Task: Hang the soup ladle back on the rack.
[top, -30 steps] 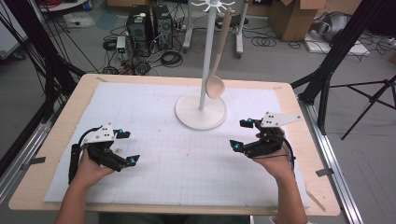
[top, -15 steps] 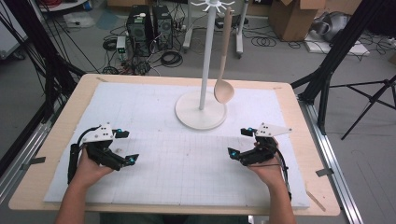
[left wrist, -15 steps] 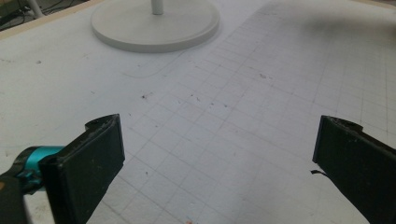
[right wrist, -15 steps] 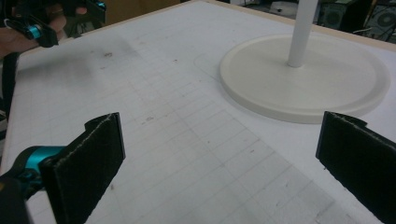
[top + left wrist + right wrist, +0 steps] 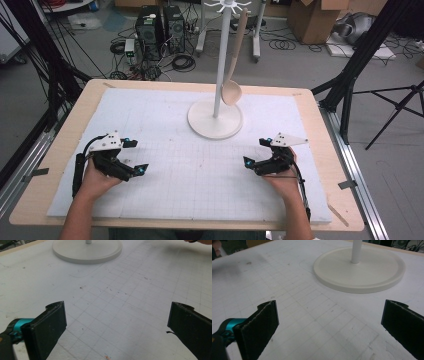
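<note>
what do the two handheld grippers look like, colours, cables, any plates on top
Both the left gripper and the right gripper are black, each with teal accents near the jaws and a grey three-cornered plate on top. The jaws are flat black pads. A black cable trails back from each. The forearms are bare, no sleeves.

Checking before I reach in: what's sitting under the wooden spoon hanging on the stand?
Under the wooden spoon is the stand's round white base, bare where it shows, resting on the gridded white mat. The bowl hangs clear above it. The spoon covers a small patch of base behind it.

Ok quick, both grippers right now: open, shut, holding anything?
Left gripper: open, jaws wide apart, holding nothing, over the white mat.
Right gripper: open, holding nothing, facing the stand's base.
</note>
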`<state>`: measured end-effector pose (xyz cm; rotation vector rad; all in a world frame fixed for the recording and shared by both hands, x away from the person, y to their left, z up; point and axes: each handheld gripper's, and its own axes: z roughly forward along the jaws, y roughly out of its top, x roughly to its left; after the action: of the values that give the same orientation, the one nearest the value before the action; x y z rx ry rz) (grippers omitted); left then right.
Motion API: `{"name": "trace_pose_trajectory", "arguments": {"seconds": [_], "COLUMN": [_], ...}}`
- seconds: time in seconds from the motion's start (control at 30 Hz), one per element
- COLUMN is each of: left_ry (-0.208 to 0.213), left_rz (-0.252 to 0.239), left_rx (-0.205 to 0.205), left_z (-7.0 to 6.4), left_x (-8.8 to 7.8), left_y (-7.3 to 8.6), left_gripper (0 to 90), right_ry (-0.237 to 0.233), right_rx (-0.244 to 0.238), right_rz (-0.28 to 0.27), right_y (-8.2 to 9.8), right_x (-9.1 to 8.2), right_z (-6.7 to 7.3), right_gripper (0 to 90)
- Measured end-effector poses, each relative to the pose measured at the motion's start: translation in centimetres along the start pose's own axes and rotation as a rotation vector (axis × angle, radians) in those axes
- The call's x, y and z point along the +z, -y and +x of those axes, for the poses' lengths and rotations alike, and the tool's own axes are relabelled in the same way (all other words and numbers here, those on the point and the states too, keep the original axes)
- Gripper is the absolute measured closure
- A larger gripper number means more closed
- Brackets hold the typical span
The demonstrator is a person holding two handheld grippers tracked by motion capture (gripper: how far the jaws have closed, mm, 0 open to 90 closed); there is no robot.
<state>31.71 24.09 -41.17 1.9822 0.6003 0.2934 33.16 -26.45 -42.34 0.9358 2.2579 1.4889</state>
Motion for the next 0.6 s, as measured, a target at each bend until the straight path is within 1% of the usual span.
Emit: {"name": "trace_pose_trajectory", "arguments": {"seconds": [0.03, 0.13, 0.17, 0.27, 0.47, 0.6], "left_ry": [0.004, 0.002, 0.007, 0.006, 0.004, 0.001], "left_rz": [0.004, 0.007, 0.006, 0.009, 0.009, 0.01], "left_rx": [0.003, 0.006, 0.006, -0.001, 0.002, 0.0], "left_z": [-0.06, -0.12, -0.13, -0.16, -0.1, -0.11], "left_x": [0.11, 0.15, 0.13, 0.17, 0.09, 0.15], "left_y": [0.0, -0.01, 0.06, 0.13, 0.11, 0.12], "left_gripper": [2.5, 2.5, 2.5, 2.5, 2.5, 2.5], "right_ry": [0.005, 0.012, 0.006, 0.009, -0.002, -0.003], "right_rx": [0.006, 0.004, 0.016, 0.013, 0.019, 0.023], "right_rz": [0.005, 0.012, 0.017, 0.016, 0.013, 0.025], "right_y": [0.02, 0.04, 0.08, 0.12, 0.17, 0.27], "right_x": [0.04, 0.16, 0.21, 0.27, 0.34, 0.42], "right_z": [0.07, 0.13, 0.15, 0.12, -0.03, -0.08], "right_gripper": [0.1, 0.1, 0.2, 0.2, 0.2, 0.2]}}
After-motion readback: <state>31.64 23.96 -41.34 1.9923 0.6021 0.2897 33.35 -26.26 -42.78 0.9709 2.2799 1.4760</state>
